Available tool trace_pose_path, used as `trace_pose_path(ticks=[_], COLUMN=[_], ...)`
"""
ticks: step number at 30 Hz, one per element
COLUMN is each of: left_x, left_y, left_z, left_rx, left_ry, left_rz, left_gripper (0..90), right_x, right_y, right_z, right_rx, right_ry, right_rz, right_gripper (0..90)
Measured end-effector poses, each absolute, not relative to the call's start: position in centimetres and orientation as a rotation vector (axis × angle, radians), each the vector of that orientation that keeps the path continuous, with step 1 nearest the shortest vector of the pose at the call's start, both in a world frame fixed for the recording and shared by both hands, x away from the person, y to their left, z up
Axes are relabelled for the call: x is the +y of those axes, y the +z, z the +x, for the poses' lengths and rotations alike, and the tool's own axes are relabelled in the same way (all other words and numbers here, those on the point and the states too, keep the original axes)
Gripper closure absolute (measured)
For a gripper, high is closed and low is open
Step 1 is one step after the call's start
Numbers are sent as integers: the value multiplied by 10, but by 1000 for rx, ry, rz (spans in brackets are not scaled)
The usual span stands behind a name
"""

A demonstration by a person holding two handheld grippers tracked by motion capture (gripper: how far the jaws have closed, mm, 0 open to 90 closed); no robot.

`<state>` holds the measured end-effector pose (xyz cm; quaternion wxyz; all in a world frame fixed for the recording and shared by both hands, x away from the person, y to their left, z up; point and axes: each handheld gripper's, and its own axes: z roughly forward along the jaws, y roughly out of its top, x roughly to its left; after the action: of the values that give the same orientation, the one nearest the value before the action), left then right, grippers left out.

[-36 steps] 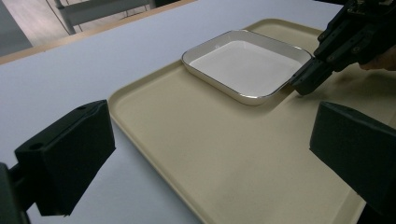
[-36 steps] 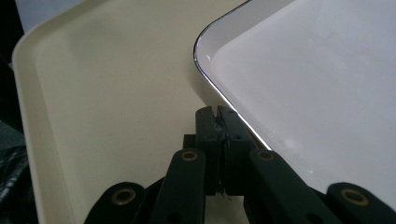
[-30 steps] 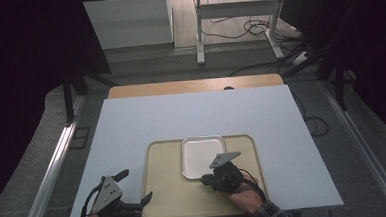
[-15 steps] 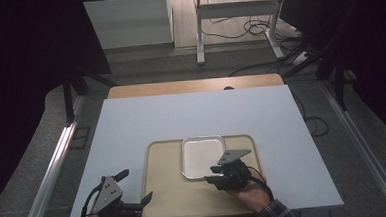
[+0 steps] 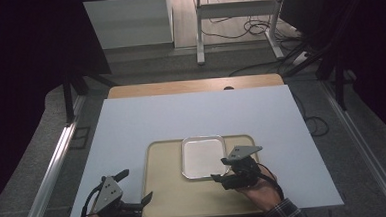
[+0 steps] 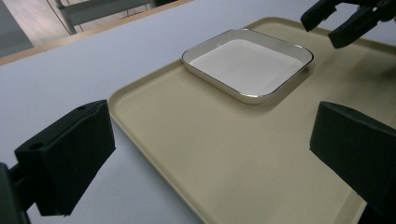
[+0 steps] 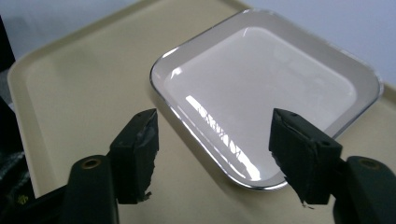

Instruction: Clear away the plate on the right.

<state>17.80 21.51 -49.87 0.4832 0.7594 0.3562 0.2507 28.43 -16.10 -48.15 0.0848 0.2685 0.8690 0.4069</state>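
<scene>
High view: white square dish [image 5: 203,157] sits flat on the beige tray [image 5: 175,189], in the tray's far half, slightly right of tray centre. Dish is empty, silver rim, nothing touching it.

Right gripper [image 5: 223,169] is at the dish's near-right corner, just above it. Its jaws have just been opening and now stand apart with nothing between them. Right gripper view: the dish [image 7: 261,107] lies ahead of and below the two jaws, and its near rim runs across the gap without touching either pad.

Left gripper [image 5: 135,187] is at the tray's near-left corner, well apart from the dish, jaws wide apart and empty. Left gripper view: the tray's left edge [image 6: 140,116] runs between the jaws, dish [image 6: 247,63] farther off, right gripper [image 6: 343,21] beyond it.

Tray rests on the white surface [image 5: 146,121], near its front edge.
</scene>
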Motion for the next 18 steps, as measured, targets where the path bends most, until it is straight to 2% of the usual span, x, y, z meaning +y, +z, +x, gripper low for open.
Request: trace_pose_path(ticks=[18], left_x=[215], left_y=[-499], left_z=[178], left_rx=[870], left_ry=[610], left_rz=[1855], left_gripper=[0], right_x=[-188], right_y=[-475], right_z=[280], right_rx=[2512], right_ry=[1278], right_rz=[829], right_gripper=[101])
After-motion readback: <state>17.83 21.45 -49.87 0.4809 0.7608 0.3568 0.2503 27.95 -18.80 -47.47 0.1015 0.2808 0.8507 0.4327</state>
